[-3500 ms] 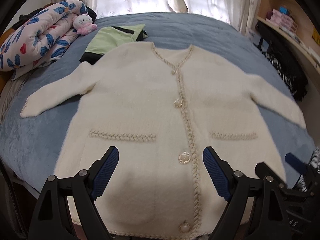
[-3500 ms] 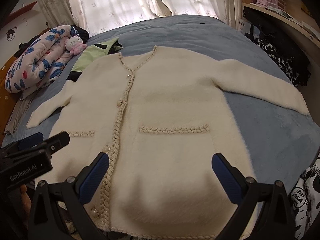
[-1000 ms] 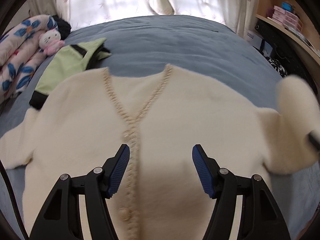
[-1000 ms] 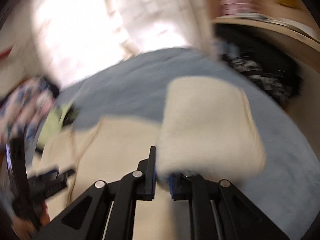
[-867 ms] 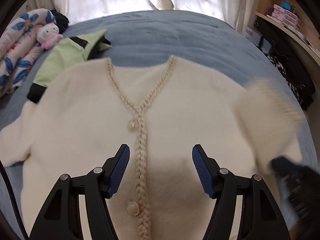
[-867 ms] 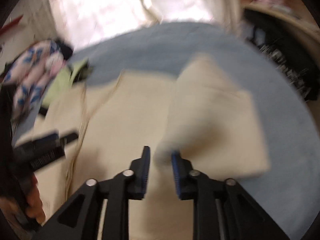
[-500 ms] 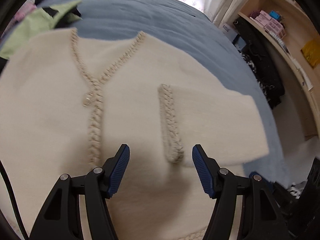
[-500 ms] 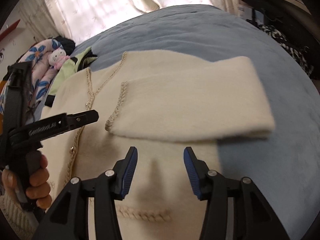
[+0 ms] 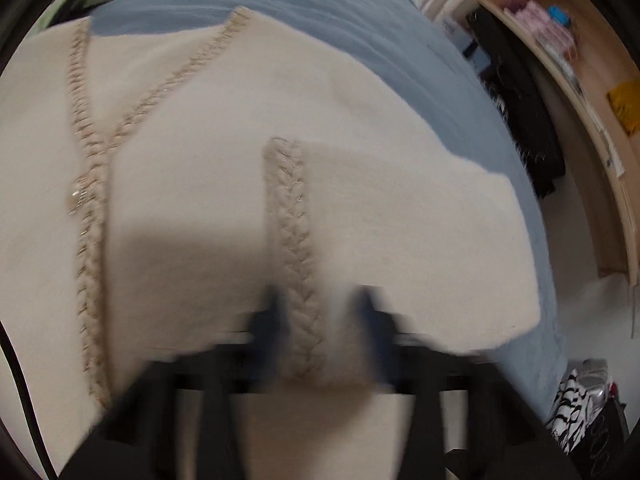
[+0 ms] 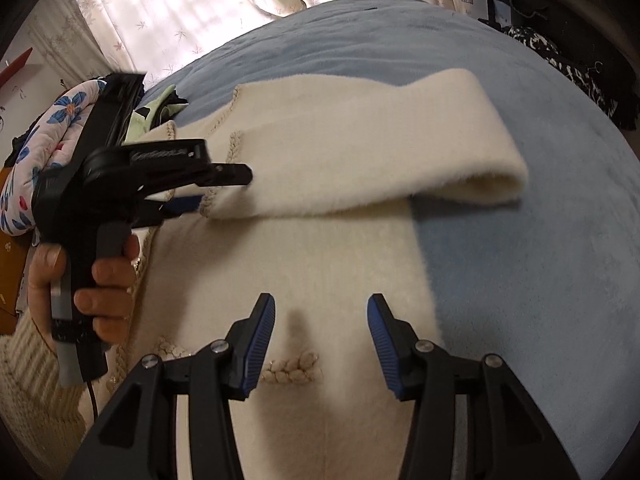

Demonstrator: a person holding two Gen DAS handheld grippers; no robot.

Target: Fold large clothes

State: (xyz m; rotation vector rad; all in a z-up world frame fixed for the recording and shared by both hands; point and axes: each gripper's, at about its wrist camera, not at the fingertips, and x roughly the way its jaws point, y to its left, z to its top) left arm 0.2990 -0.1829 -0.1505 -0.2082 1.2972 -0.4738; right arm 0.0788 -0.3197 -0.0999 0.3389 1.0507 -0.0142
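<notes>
A cream fluffy cardigan point(image 10: 328, 264) with braided trim lies flat on the blue bed point(image 10: 520, 264). Its right sleeve point(image 10: 360, 160) is folded across the chest, braided cuff point(image 9: 296, 240) towards the middle. My left gripper point(image 9: 320, 312) is blurred, its blue fingers either side of the cuff's near end, jaws partly closed. In the right wrist view the left gripper point(image 10: 208, 188) is at the cuff edge. My right gripper point(image 10: 320, 340) is open and empty above the cardigan's lower right front, near the pocket braid point(image 10: 292, 372).
A floral quilt point(image 10: 44, 128) and a green garment point(image 10: 156, 116) lie at the bed's far left. A wooden shelf point(image 9: 568, 92) with dark clothes point(image 9: 516, 92) runs along the right. Curtains point(image 10: 180, 8) hang behind the bed.
The right gripper let go of the sleeve after laying it over the chest and drew back. The left gripper has moved forward to the cuff, its jaws narrowing around it.
</notes>
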